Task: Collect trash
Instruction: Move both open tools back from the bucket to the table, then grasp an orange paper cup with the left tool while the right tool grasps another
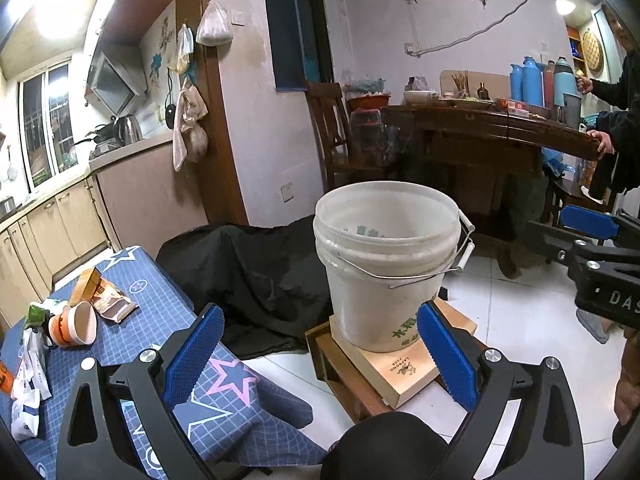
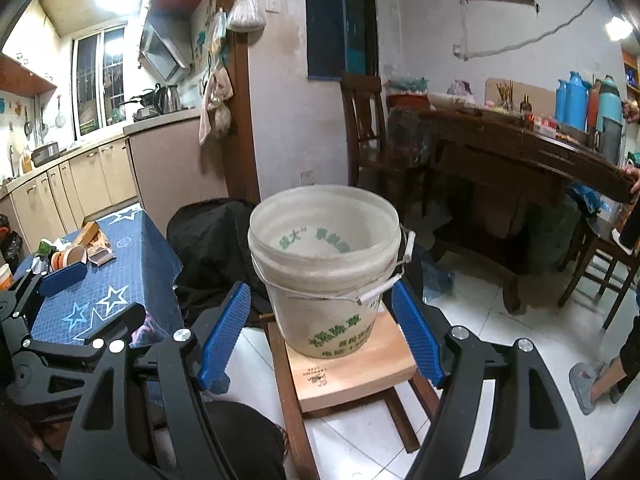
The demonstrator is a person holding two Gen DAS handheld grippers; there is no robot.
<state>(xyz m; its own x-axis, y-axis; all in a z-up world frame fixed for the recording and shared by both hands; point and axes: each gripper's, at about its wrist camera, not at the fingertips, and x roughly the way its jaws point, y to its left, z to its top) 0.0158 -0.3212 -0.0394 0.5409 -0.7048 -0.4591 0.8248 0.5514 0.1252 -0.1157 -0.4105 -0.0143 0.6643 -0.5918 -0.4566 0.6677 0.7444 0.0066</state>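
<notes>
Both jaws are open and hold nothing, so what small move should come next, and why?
Probably swing the left gripper toward the paper cup on the blue tablecloth. The trash lies there, the white bucket looks empty, and both grippers' jaws stand open on nothing.

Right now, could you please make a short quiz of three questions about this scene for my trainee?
1. True or false: the white bucket stands directly on the floor.
2. Where does the trash lie? A) in the bucket B) on the blue star cloth C) on the dark wooden table
3. Fill in: the orange paper cup lies on its ____.

Key: 1. False, it stands on a pale board upon a wooden stool. 2. B. 3. Side.
</notes>
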